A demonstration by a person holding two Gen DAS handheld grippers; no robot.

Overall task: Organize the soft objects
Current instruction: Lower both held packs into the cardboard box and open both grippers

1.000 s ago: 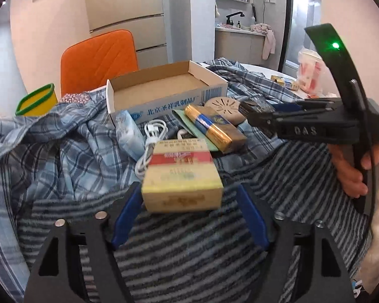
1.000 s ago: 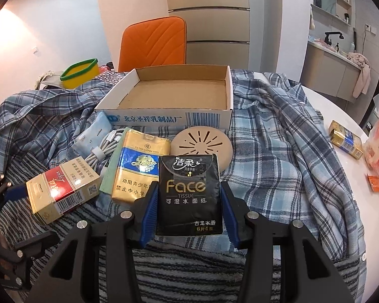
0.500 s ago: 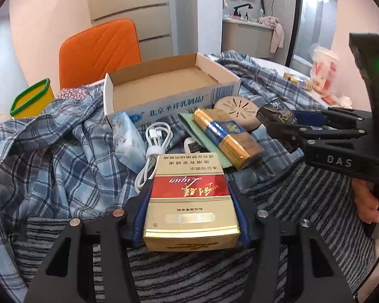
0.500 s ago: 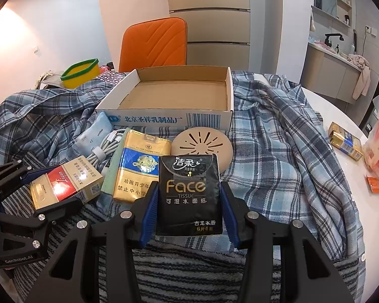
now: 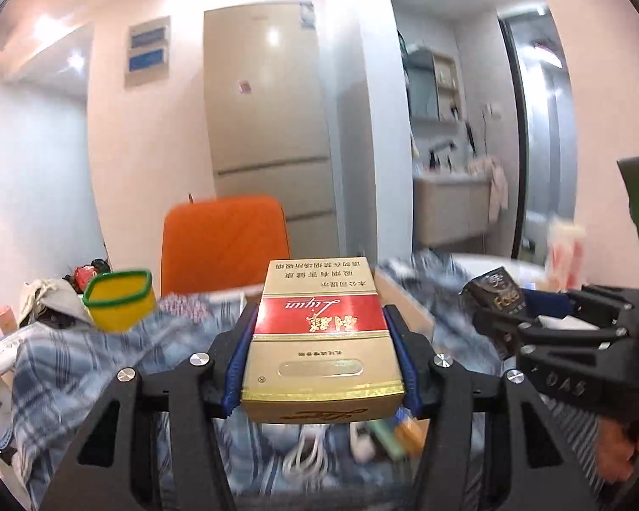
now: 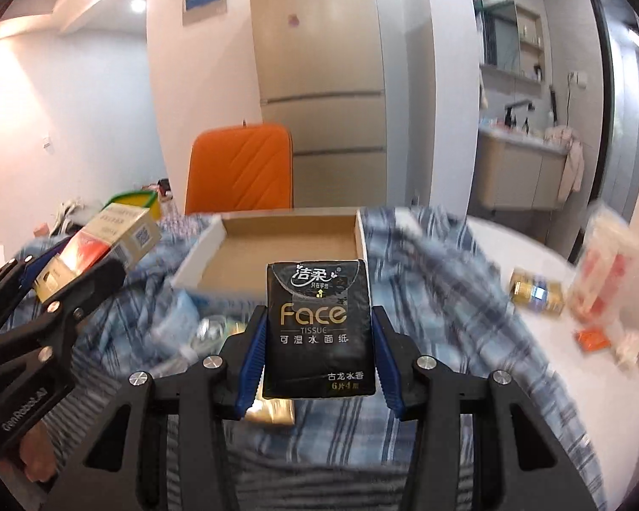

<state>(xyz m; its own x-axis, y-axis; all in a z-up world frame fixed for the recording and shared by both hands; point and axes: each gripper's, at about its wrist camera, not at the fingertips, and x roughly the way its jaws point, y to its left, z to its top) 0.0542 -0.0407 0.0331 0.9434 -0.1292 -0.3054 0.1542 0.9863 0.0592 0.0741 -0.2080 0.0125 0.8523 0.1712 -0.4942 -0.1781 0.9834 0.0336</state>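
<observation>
The red-and-gold cigarette pack [image 5: 323,340] sits pinched between the blue pads of the left gripper [image 5: 321,362], held flat with its gold end toward the camera and clear of the cloth below. In the right wrist view the same pack shows at the left, raised above the plaid shirt [image 6: 447,298]. The black tissue pack [image 6: 319,328], printed "Face", stands upright in the right gripper [image 6: 319,340], whose two blue pads press against its long sides; it too is lifted off the table.

Behind the tissue pack lies the open cardboard box [image 6: 285,251], a shallow tray with white outer walls, resting on the plaid shirt toward the far edge of the table. Its inside shows bare brown card. Below the left gripper, blurred, lie a white cable [image 5: 306,451] and some small packets on the shirt. A striped grey cloth [image 6: 319,485] covers the near edge.

On the bare white table [image 6: 532,255] at the right side lie a small gold pack [image 6: 536,291], an orange packet [image 6: 592,338] and a blurred red-and-white bag [image 6: 605,264]. A yellow tub with a green rim [image 5: 119,298] stands near the far left corner, and an orange chair [image 5: 223,242] stands behind the far edge, with a fridge [image 5: 272,127] beyond it.
</observation>
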